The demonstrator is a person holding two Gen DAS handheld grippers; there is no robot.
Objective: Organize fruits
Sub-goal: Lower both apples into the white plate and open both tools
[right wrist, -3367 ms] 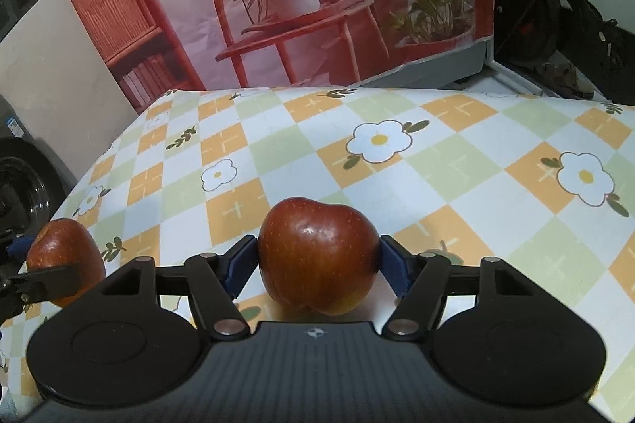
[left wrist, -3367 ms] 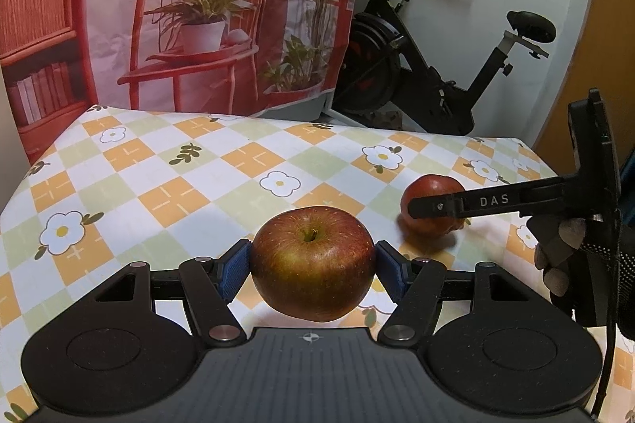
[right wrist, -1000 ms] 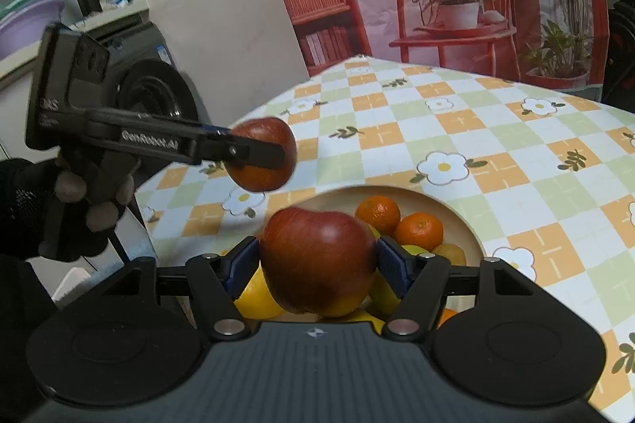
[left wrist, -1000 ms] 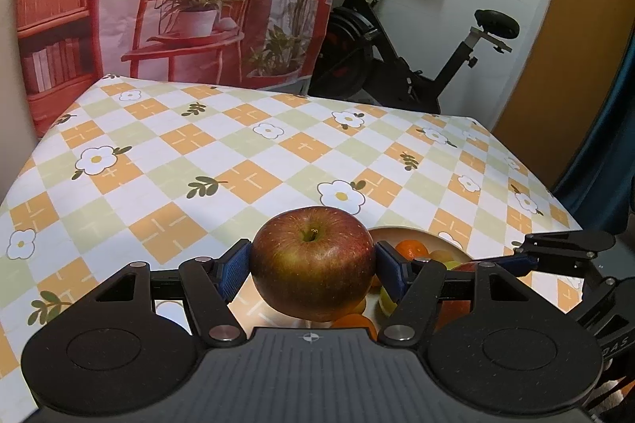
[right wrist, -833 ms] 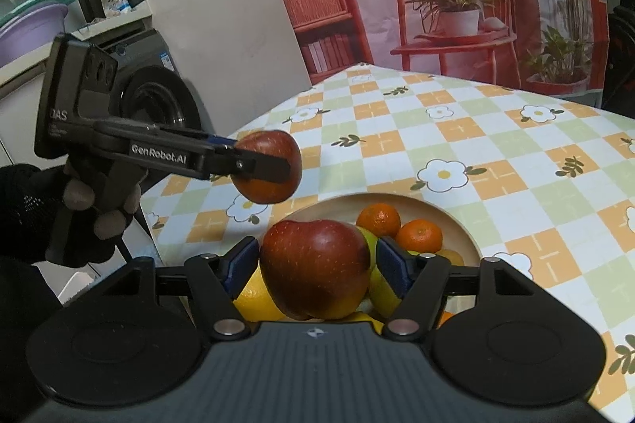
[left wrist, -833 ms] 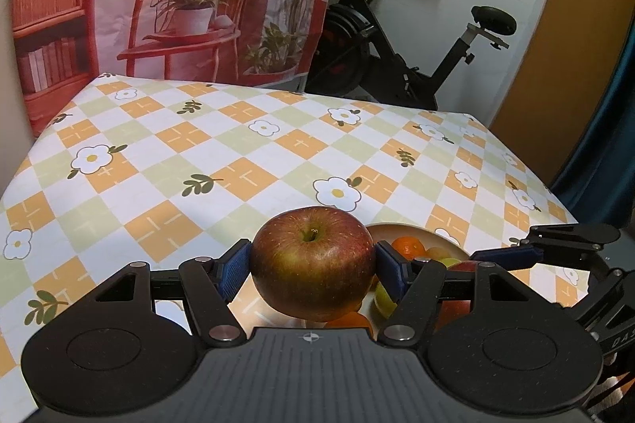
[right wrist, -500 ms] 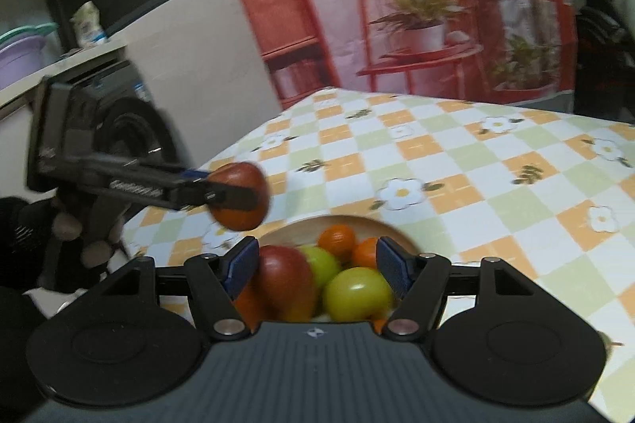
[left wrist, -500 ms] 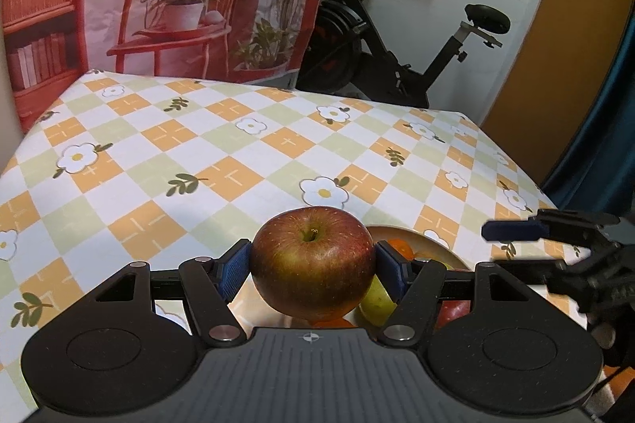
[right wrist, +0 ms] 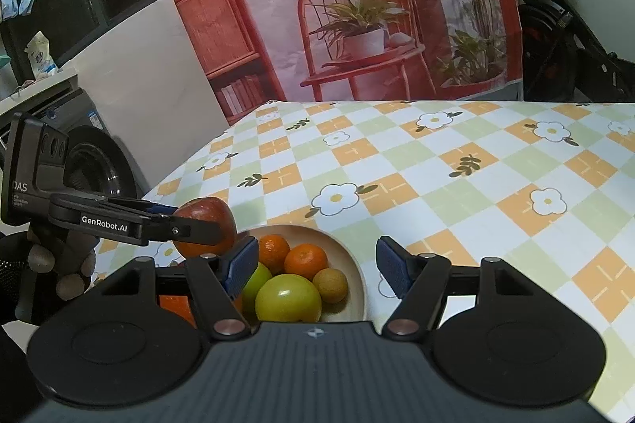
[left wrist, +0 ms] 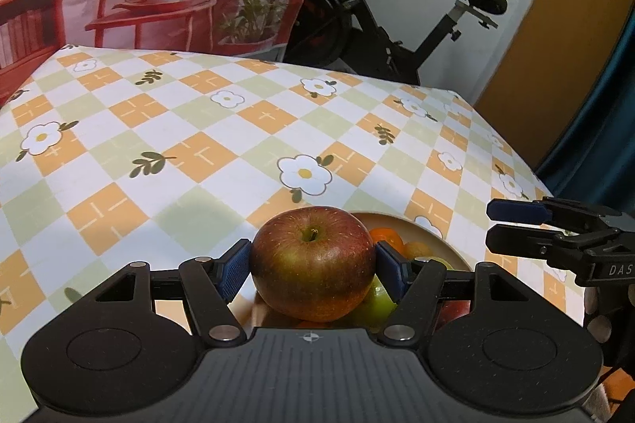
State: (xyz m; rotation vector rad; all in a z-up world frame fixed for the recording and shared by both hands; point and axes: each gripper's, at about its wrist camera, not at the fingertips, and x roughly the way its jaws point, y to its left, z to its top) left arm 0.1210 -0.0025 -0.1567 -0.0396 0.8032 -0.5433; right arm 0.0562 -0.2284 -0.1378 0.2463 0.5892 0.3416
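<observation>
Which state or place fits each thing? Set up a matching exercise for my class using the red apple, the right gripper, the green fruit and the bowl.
Things:
1. red apple
2. right gripper
3. green fruit
4. bowl

States or places:
A. resting on the checked tablecloth, holding fruit
B. jaws apart, nothing between them
C. lying in the bowl beside the oranges
D. clamped between the left gripper's blue pads

Pairs: 1-D, 2-B, 3-C, 4-A

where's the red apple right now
The apple is clamped in the left tool, hanging over the near rim of the fruit bowl, left of the empty right tool.
</observation>
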